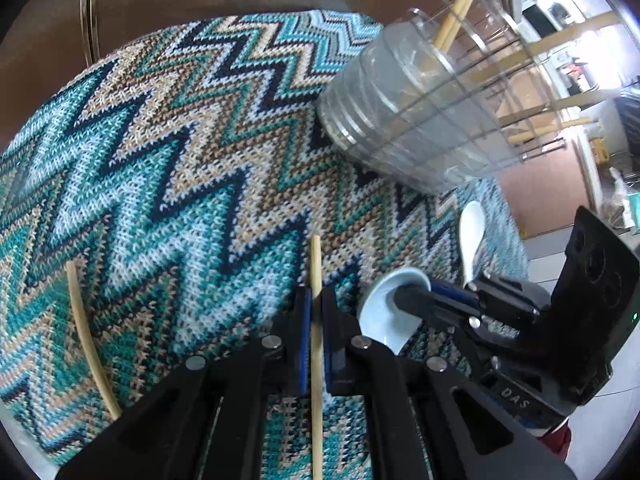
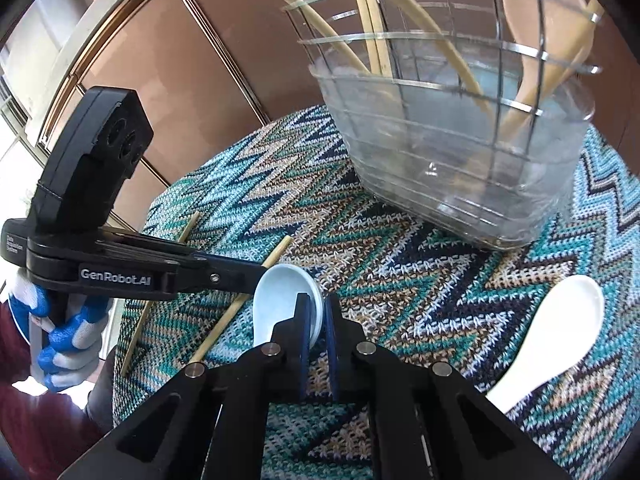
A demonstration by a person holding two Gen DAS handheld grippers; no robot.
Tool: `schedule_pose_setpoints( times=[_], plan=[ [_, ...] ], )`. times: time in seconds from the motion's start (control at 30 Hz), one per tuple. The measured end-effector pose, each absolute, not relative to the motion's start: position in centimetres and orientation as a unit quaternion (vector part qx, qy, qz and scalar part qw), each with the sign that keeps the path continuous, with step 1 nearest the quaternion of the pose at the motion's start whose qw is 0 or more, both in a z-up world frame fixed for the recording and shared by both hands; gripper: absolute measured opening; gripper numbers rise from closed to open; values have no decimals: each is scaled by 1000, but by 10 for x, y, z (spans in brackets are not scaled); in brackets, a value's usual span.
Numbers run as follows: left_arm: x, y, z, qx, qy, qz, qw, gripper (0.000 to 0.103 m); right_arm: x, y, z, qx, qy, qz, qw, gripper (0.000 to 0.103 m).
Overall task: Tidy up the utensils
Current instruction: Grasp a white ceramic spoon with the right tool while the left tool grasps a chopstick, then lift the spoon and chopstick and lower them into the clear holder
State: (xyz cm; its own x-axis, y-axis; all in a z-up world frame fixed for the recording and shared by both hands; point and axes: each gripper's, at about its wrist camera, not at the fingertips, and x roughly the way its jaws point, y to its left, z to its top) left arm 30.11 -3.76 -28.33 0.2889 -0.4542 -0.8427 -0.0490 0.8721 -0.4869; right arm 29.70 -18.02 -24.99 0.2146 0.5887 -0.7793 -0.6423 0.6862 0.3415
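Left gripper: clamped on chopstick
Right gripper: pinching blue spoon rim
Cloth: open middle
Holder: far edge
Loose: two chopsticks, two spoons, counting white spoon

right gripper: closed on the rim of the light blue spoon
white spoon: laid on the knitted cloth
clear basket: filled with chopsticks

Looks like someone's home: zigzag knit cloth on a table, kitchen counter clutter beyond it.
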Motion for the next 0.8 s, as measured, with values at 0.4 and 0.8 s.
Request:
schedule_pose_setpoints(
  times=[0.4, 0.8],
  plan=[
    [263, -26, -239, -248, 492, -167, 817, 5, 255, -194, -198, -41, 443, 331, 832, 6],
    [224, -2, -189, -261, 433, -177, 845, 5, 207, -212, -158, -42, 406, 280, 869, 6]
  ],
)
